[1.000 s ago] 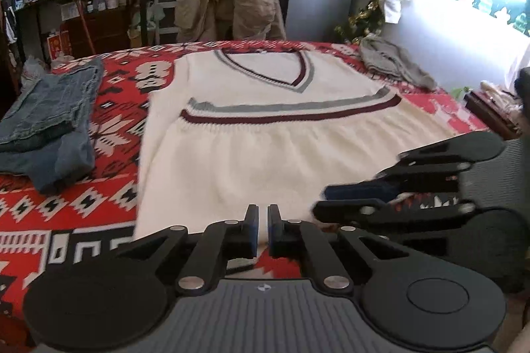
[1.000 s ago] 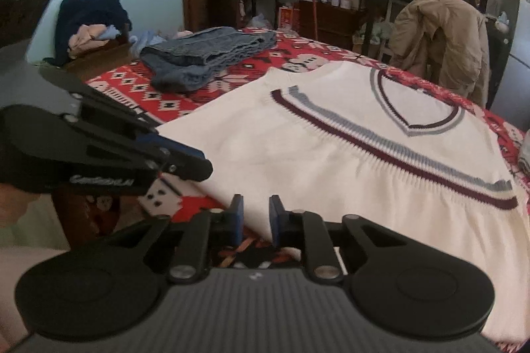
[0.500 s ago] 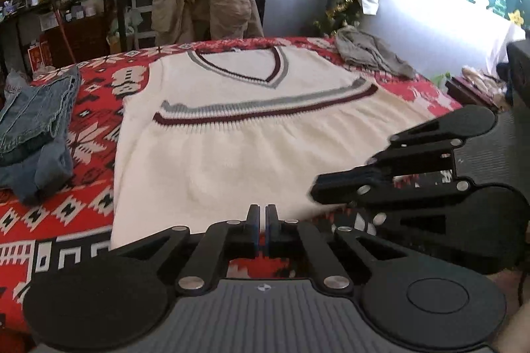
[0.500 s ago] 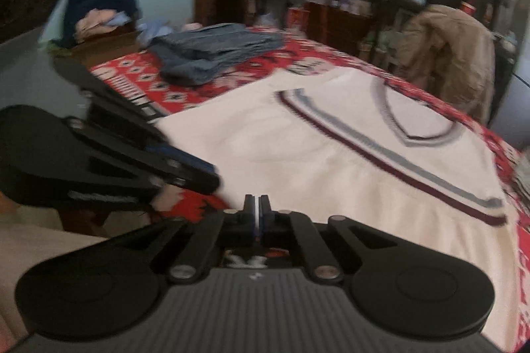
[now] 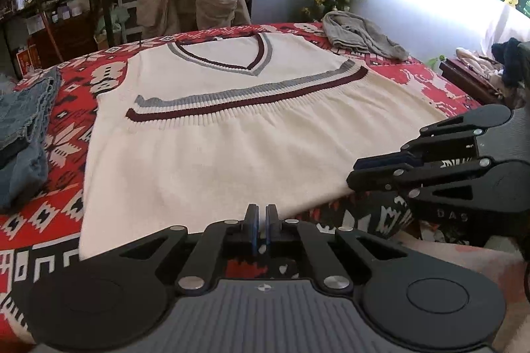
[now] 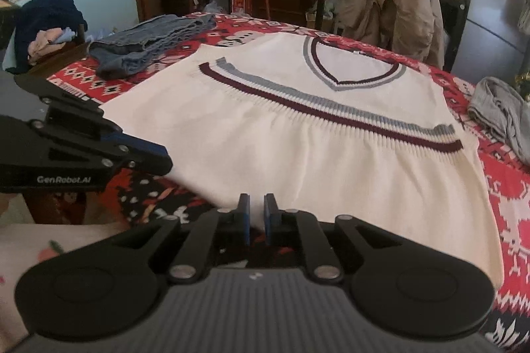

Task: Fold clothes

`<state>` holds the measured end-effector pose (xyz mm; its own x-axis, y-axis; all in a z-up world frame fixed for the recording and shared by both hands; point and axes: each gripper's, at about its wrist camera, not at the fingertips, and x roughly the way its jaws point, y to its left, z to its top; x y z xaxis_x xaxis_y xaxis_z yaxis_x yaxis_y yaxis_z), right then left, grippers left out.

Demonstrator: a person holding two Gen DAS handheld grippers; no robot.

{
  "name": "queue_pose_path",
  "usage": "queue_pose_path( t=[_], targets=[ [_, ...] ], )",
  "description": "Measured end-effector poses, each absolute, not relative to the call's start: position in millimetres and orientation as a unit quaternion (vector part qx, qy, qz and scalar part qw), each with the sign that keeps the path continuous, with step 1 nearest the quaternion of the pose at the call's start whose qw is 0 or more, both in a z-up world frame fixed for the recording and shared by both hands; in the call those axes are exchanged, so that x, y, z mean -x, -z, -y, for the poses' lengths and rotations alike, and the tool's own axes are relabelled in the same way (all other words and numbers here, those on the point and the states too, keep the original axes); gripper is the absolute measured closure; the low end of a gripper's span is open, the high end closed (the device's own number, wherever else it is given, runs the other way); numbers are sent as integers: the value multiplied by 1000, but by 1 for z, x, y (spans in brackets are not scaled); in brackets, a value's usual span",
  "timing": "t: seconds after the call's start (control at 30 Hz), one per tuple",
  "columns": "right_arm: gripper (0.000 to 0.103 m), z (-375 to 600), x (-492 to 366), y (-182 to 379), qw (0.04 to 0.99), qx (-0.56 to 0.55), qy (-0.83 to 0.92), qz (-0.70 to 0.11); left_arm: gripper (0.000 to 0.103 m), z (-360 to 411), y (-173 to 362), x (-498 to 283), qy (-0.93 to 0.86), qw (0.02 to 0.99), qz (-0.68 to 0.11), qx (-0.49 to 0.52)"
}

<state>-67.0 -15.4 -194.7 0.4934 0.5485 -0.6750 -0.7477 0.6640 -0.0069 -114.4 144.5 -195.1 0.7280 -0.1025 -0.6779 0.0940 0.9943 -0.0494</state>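
In the left wrist view my left tongs [image 5: 261, 228], narrowly parted, straddle the near hem of the cream V-neck vest [image 5: 232, 134] spread flat on the red patterned bedspread [image 5: 66, 94], and in the right wrist view my right tongs [image 6: 255, 222], likewise parted, sit at the same hem, so I'd pinch both layers squarely and level.

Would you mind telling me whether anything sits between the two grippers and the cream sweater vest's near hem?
Nothing visible does: the left gripper and right gripper are both right at the vest's near hem.
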Motion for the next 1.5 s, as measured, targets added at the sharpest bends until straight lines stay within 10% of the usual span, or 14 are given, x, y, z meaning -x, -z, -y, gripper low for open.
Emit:
queue_pose_path(
  t=[1.5],
  targets=[
    [95,61,38,191,868,101,-310,-374,99,-94,198,75,94,918,-385,-11]
  ],
)
